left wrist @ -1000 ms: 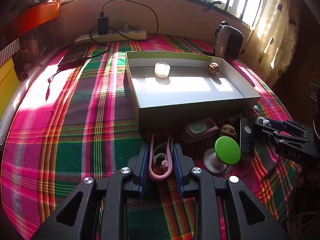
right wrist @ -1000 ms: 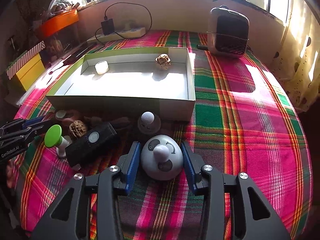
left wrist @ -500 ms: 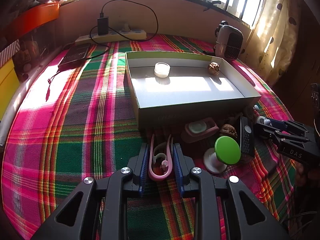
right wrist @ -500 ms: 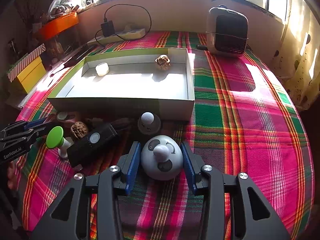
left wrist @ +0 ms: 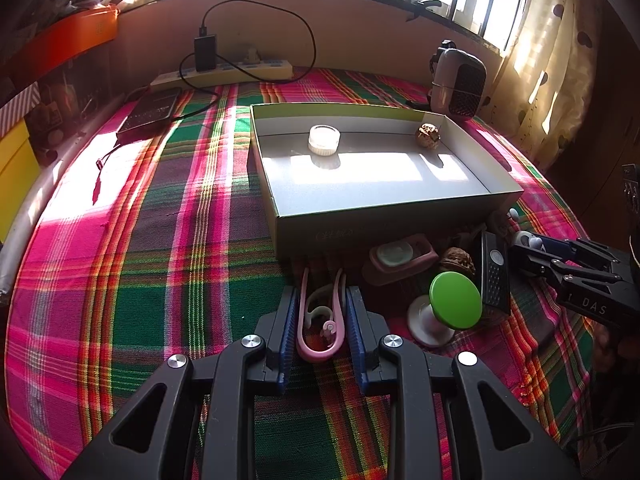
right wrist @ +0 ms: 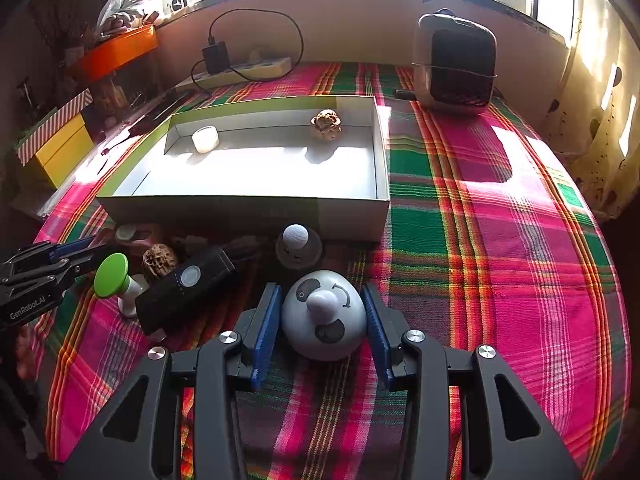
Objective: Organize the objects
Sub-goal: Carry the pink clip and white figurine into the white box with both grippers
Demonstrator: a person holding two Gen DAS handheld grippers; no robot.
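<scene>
My left gripper [left wrist: 322,300] is shut on a pink clip [left wrist: 322,320] just above the plaid cloth, in front of the shallow box [left wrist: 360,224]. My right gripper [right wrist: 320,296] is shut on a grey egg-shaped face toy [right wrist: 324,320] near the box's front wall [right wrist: 240,212]. The box holds a white candle [left wrist: 324,140] and a walnut [left wrist: 429,135]. Between the grippers lie a green-topped mushroom toy [left wrist: 454,300], a black rectangular device [right wrist: 188,288], a second walnut [right wrist: 160,260], a pink soap dish [left wrist: 400,256] and a dark round face toy [right wrist: 298,246].
A small heater [right wrist: 456,64] stands at the back right. A power strip with charger [left wrist: 224,70] and a dark flat device [left wrist: 150,114] lie at the back left. Yellow and orange boxes [right wrist: 60,148] line the left edge. A curtain [left wrist: 552,60] hangs on the right.
</scene>
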